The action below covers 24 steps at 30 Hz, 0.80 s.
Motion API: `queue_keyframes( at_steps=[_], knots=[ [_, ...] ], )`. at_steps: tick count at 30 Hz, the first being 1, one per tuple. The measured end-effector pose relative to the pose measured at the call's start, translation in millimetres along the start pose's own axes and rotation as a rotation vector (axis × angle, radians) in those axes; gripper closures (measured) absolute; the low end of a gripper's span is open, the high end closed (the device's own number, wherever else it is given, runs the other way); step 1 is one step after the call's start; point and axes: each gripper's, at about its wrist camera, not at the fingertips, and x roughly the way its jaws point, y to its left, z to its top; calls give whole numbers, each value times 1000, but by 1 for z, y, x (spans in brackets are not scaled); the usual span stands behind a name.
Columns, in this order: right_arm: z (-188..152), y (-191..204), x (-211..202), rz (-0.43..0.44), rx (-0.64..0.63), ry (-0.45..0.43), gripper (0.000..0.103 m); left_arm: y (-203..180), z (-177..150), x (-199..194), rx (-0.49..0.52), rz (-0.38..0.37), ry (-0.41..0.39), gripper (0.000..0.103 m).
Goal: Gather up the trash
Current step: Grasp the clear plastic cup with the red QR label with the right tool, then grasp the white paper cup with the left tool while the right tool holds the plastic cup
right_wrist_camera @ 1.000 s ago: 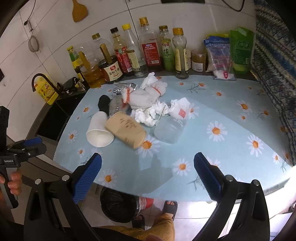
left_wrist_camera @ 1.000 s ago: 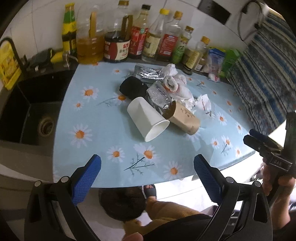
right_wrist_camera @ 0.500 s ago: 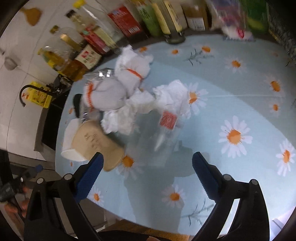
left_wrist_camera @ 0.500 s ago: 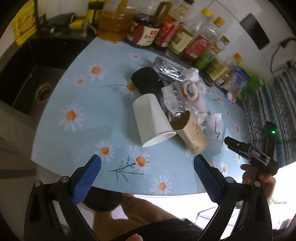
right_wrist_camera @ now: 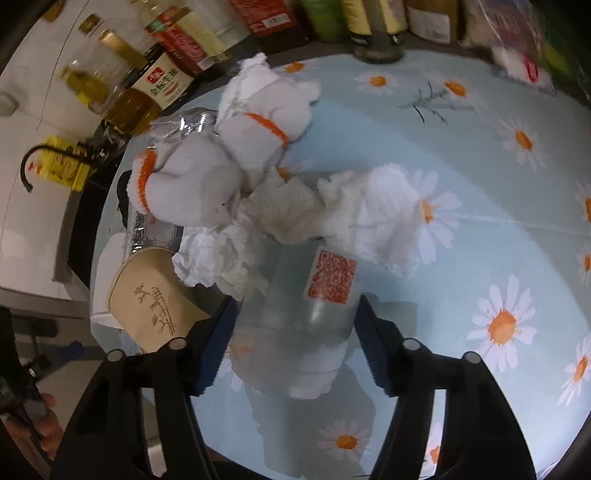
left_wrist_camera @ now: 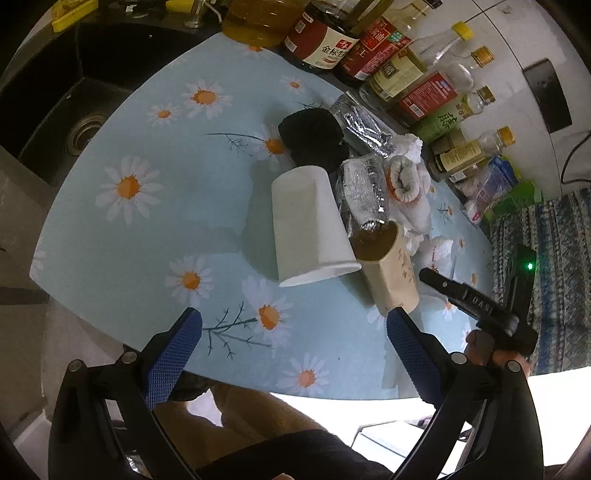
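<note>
Nearest, the right gripper [right_wrist_camera: 291,350] has just been closing on the clear plastic bottle [right_wrist_camera: 299,325], whose body fills the gap between its blue pads, apparently gripped for lifting off the daisy tablecloth [right_wrist_camera: 480,229]. It lies on its side, crumpled, with a red code sticker. Beyond it sit crumpled tissues [right_wrist_camera: 332,214] and white socks [right_wrist_camera: 229,162]. The left gripper [left_wrist_camera: 291,354] hangs wide open and empty short of the white paper cup [left_wrist_camera: 306,229] and brown paper cup [left_wrist_camera: 391,277], likely its next pick.

The bottles [right_wrist_camera: 207,33] along the wall are blurred and cut off by the top edge, and crumpled tissue [right_wrist_camera: 280,210] hides the clear bottle's [right_wrist_camera: 299,325] neck.
</note>
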Motion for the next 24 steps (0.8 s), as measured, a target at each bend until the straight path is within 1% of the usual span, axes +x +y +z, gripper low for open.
queue_keyframes(
  at_steps=[1,3,6,10,12,15,21,24],
  knots=[
    [0,0,1,14,-4,4,47,-1,2,1,-2,3,1,6],
    [0,-1,0,31,-6,10,50,-2,9,2,-12,7,1,6],
    [-1,-3,-4,57,-6,6,53,-5,21,5,-18,6,11,6],
    [-4,-10,-14,97,17,-4,53,-10,35,12,-33,-9,40,6],
    [-6,-15,-22,130,29,-11,53,-15,43,21,-28,-18,70,6],
    [-8,-21,-30,151,45,-19,53,-19,52,31,-32,-11,87,6],
    [-11,-29,-49,158,30,-49,53,-19,64,42,-70,-14,101,7],
    [-12,-33,-55,165,29,-52,53,-15,69,51,-100,-11,127,10]
  ],
)
